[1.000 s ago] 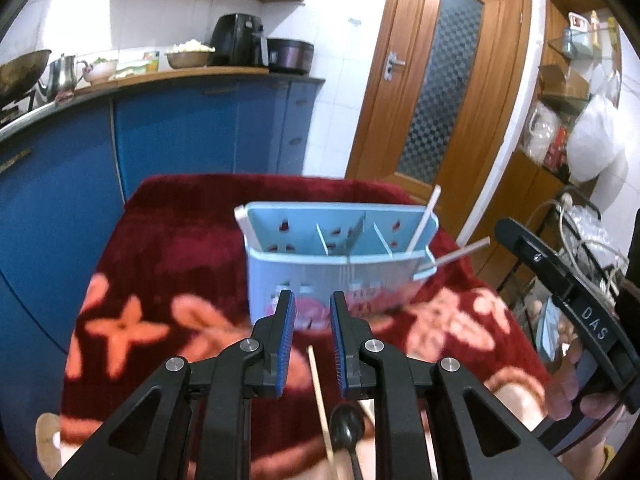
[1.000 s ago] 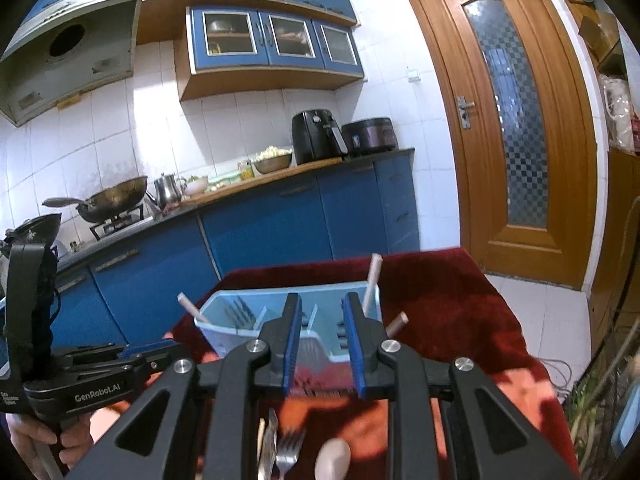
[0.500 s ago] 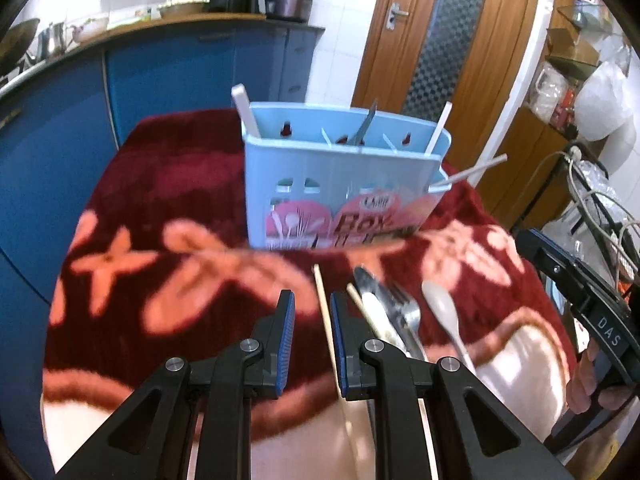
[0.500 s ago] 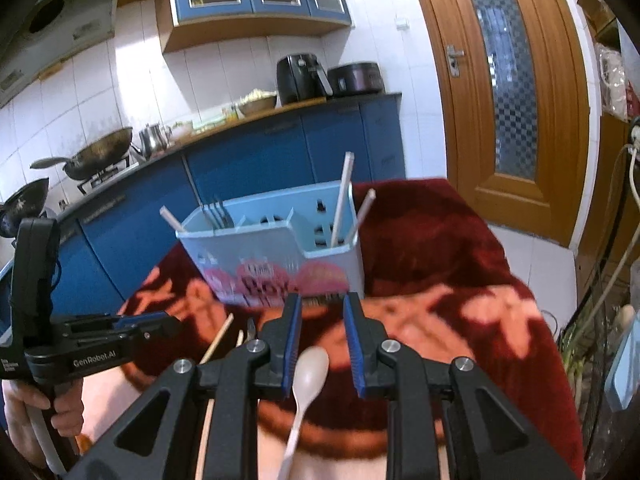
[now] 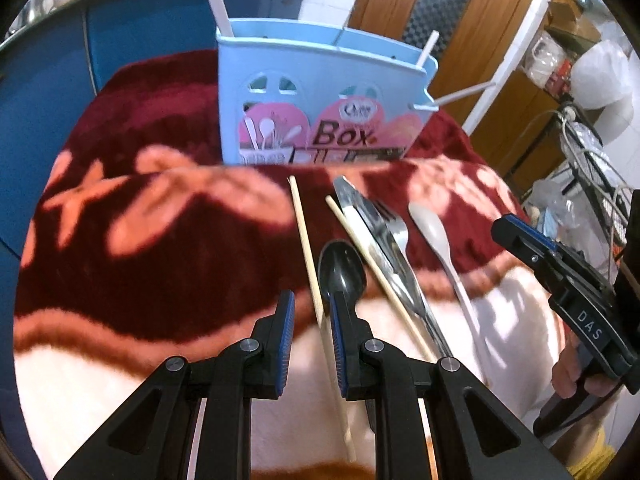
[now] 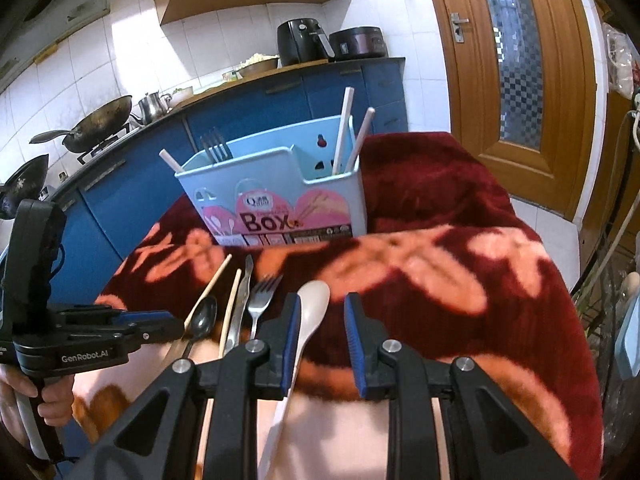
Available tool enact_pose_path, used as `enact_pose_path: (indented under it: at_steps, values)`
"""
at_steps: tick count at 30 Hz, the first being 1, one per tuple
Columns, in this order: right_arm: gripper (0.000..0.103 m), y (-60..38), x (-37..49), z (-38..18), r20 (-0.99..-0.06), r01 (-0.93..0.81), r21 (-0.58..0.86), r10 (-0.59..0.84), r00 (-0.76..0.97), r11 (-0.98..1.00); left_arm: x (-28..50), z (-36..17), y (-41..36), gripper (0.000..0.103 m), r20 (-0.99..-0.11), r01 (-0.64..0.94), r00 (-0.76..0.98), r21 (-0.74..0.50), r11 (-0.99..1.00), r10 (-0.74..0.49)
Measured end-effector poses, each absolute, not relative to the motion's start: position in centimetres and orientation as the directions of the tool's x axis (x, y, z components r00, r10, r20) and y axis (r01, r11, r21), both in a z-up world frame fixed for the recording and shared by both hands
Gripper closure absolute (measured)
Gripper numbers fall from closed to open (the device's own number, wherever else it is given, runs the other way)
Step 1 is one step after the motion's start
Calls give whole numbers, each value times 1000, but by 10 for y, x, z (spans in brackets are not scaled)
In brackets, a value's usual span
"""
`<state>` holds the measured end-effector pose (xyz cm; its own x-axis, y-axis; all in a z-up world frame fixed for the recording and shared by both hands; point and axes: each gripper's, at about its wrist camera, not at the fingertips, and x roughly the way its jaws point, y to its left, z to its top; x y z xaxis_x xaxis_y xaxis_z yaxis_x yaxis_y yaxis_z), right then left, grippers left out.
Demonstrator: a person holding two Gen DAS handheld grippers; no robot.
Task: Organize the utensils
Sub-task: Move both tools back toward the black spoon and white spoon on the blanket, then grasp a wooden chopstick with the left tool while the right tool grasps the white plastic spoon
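On red floral blanket before pale-blue plastic utensil box (image 6: pixel 280 196) | left gripper (image 5: pixel 310 320) fingers slightly apart astride thin wooden chopstick (image 5: pixel 306 248): light, stiff, rolls; pinch mid-shaft | right gripper (image 6: pixel 322 338) fingers apart, empty, over cream plastic spoon (image 6: pixel 310 312): light, slick; grip handle.

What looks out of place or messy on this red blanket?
Several utensils lie loose in front of the blue box rather than in it: two chopsticks, a black spoon, a knife, a fork and a white spoon. They fan out unevenly. Nothing looks spilled or broken.
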<state>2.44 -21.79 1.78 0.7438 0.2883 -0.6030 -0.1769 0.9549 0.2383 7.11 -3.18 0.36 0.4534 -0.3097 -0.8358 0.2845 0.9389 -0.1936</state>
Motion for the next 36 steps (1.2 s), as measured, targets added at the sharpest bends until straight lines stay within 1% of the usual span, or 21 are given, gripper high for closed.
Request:
enact_pose_path:
  at_steps: [15, 19, 21, 22, 26, 36]
  values:
    - [78, -223, 20, 8, -632, -186, 253, 308, 711, 949, 92, -3, -41, 85, -878, 301, 408, -130, 945, -251]
    - [77, -224, 21, 7, -642, -186, 255, 311, 701, 949, 95, -4, -34, 85, -875, 280, 396, -172, 944, -277]
    - [77, -224, 22, 5, -650, -192, 261, 320, 689, 946, 95, -4, -30, 86, -871, 272, 396, -193, 943, -292]
    - [77, -223, 22, 5, -656, -195, 265, 325, 681, 944, 94, -4, -28, 88, -870, 269, 397, -196, 943, -293]
    - [77, -217, 25, 2, -679, -212, 272, 343, 649, 939, 93, -4, -22, 90, -871, 255, 391, -208, 944, -297]
    - [77, -204, 33, -1, -749, -247, 284, 375, 547, 926, 98, -4, -32, 90, -888, 282, 378, -161, 946, -263]
